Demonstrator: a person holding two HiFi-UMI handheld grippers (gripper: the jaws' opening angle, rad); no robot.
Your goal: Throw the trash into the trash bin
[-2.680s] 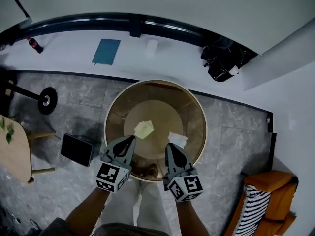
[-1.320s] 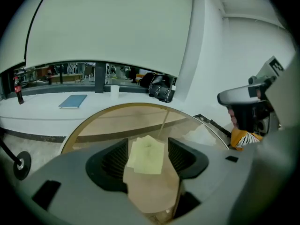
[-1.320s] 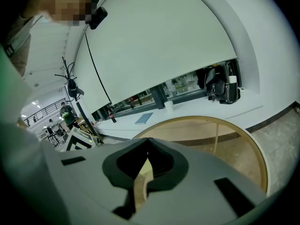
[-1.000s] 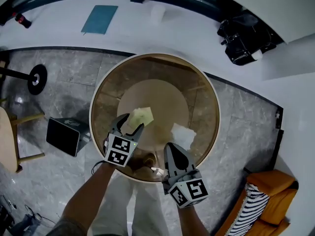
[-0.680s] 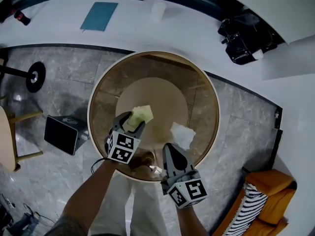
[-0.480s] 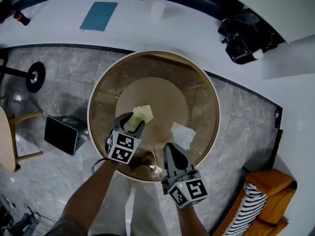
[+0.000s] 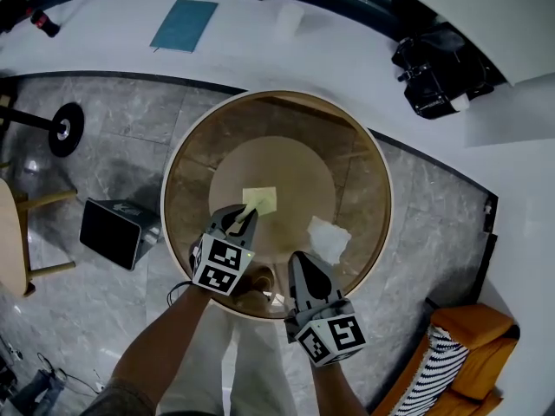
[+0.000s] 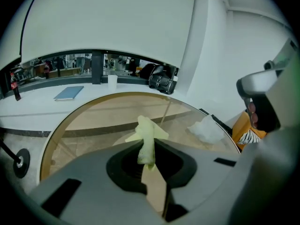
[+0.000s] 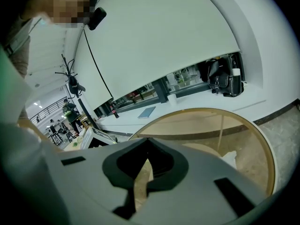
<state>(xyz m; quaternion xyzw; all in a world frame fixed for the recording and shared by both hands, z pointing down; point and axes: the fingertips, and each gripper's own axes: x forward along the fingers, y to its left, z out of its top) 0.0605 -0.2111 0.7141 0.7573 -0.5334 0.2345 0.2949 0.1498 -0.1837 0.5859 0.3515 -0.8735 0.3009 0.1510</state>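
Two scraps of trash (yellow scrap (image 7: pixel 260 200), white scrap (image 7: pixel 329 239)), two grippers (left gripper (image 7: pixel 245 217), right gripper (image 7: pixel 303 263)), one round table (image 7: pixel 351 167), one blue book (image 7: pixel 183 25) at upper left.

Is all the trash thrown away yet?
Not yet, nothing looks thrown away. The left claw has just closed, pinching the yellow paper on the glass table. The white tissue lies untouched beside the shut, empty right claw. Both pieces are left to throw away.
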